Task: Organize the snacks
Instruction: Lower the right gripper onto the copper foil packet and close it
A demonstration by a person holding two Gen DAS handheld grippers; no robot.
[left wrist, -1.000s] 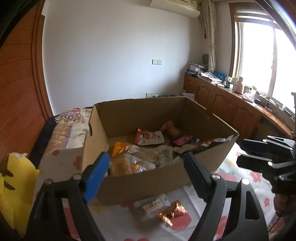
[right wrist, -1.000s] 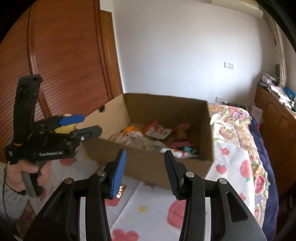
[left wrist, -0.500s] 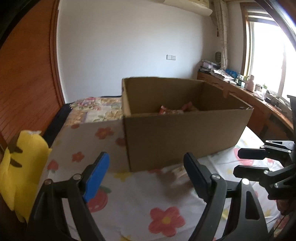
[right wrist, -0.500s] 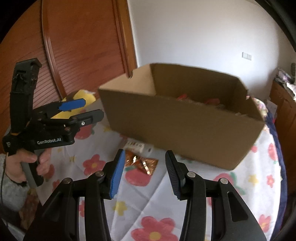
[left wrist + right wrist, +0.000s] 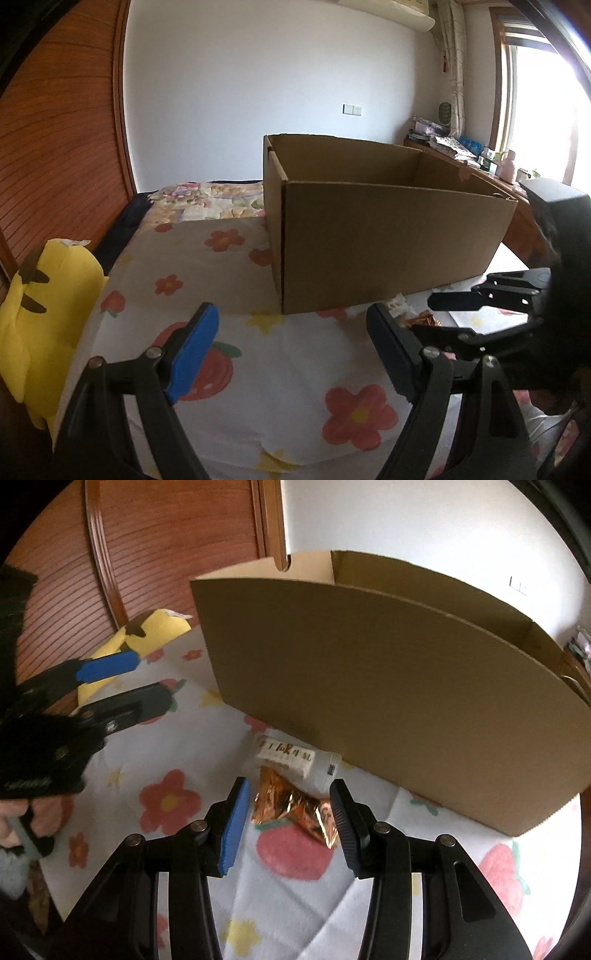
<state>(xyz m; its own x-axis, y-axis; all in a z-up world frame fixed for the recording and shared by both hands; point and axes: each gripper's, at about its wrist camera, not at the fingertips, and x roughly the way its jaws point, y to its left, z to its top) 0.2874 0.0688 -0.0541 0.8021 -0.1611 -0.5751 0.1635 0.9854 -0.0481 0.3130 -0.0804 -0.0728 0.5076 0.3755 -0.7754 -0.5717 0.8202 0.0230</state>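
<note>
The room comes first: a plain white wall (image 5: 258,92) at the back, a ribbed reddish wooden panel (image 5: 55,155) along the left, and a bright window (image 5: 546,110) on the right above a long wooden counter (image 5: 476,173) crowded with small items too far off to make out. Filling the lower part of both views is a bed covered by a white flower-and-strawberry sheet (image 5: 229,398). On it stands an open cardboard box (image 5: 388,236), its near wall hiding whatever lies inside. A yellow plush toy (image 5: 40,314) sits at the sheet's left edge against the wooden panel.

The left gripper (image 5: 291,354) hovers over bare sheet in front of the box's left corner, jaws spread wide with nothing between them. The right gripper (image 5: 288,819) points down at the sheet just before the box's near wall, jaws parted and straddling a crinkled copper foil snack (image 5: 291,805); the pads do not press on it. Just behind that, touching it and lying close against the foot of the box, is a white snack packet (image 5: 291,758) with printed characters
</note>
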